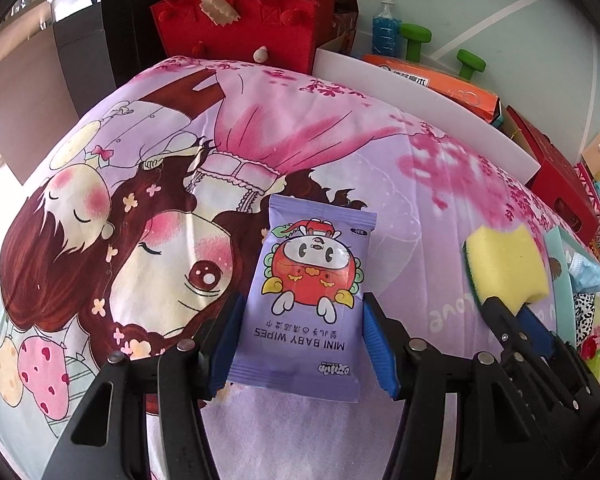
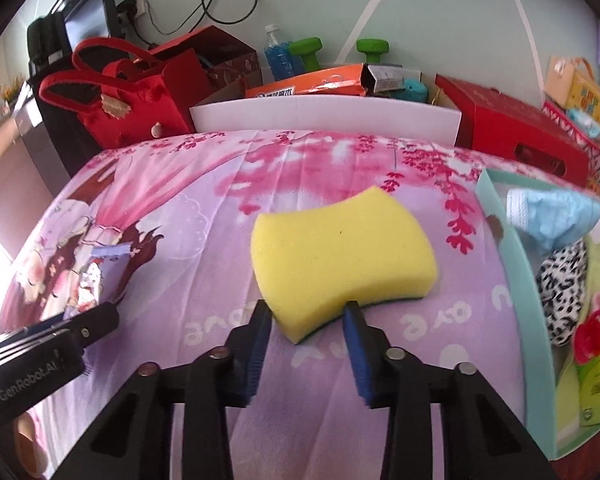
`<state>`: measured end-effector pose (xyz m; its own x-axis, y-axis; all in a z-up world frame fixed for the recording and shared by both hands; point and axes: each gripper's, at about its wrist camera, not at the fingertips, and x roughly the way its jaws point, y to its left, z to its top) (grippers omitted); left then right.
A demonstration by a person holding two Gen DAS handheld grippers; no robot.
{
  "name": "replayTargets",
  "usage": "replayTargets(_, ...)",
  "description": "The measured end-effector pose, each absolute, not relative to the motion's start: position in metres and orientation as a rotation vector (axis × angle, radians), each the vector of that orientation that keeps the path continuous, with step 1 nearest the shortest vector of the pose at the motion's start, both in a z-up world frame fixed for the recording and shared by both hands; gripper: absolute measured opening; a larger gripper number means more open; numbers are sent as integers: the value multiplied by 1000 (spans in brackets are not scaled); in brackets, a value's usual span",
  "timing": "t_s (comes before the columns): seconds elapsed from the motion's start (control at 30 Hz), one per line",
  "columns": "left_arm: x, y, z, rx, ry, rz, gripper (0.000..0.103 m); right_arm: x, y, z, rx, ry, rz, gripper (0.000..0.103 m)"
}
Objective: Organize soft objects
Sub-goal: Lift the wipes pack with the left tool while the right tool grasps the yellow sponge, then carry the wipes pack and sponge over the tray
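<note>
From the left wrist camera, the left gripper [image 1: 304, 344] is straddling a purple pack of baby wipes [image 1: 306, 300] lying flat on the cartoon bedsheet [image 1: 140, 208]. Both blue pads sit right against the long edges of the pack, so I'd call that clamped on the wipes, though the pack isn't visibly squashed and looks like it's resting on the sheet rather than lifted. Gripping it across the narrow width makes sense, a floppy pouch would sag otherwise. Off to the right in the same view you can see the right gripper [image 1: 512, 308] at the near edge of the yellow sponge [image 1: 506, 268]. Switching to the right wrist camera, the right gripper [image 2: 308, 316] has its jaws set either side of the sponge's [image 2: 340, 256] near corner, and they look to be pressing on it – the foam narrows there, so I'd say it's grasping the sponge by that end, with the sponge lying on the sheet. Just to the right is a teal box [image 2: 512, 248] already holding a blue face mask [image 2: 556, 216] and a spotted cloth [image 2: 564, 288], well apart from the wipes – probably where both soft things go. The left gripper [image 2: 40, 344] shows at the lower left edge.
</note>
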<state>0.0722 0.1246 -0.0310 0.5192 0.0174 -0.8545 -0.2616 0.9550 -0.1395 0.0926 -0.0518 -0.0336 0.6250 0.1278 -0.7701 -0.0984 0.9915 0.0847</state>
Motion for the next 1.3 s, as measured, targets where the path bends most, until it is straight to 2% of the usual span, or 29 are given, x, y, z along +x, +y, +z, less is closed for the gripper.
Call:
replayTargets(0.17, 72, 125, -31, -264, 1010, 170, 60, 92, -52, -33, 47, 888, 139, 28)
replayTargets(0.37, 71, 122, -27, -253, 997, 173, 60, 89, -55, -27, 56, 876, 139, 25)
replayTargets(0.77, 70, 95, -3, -196, 951, 141, 60, 76, -84, 2, 110, 813, 110, 24)
replayTargets(1.3, 62, 10, 45, -103, 858, -3, 60, 42, -160, 57, 137, 689, -10, 24)
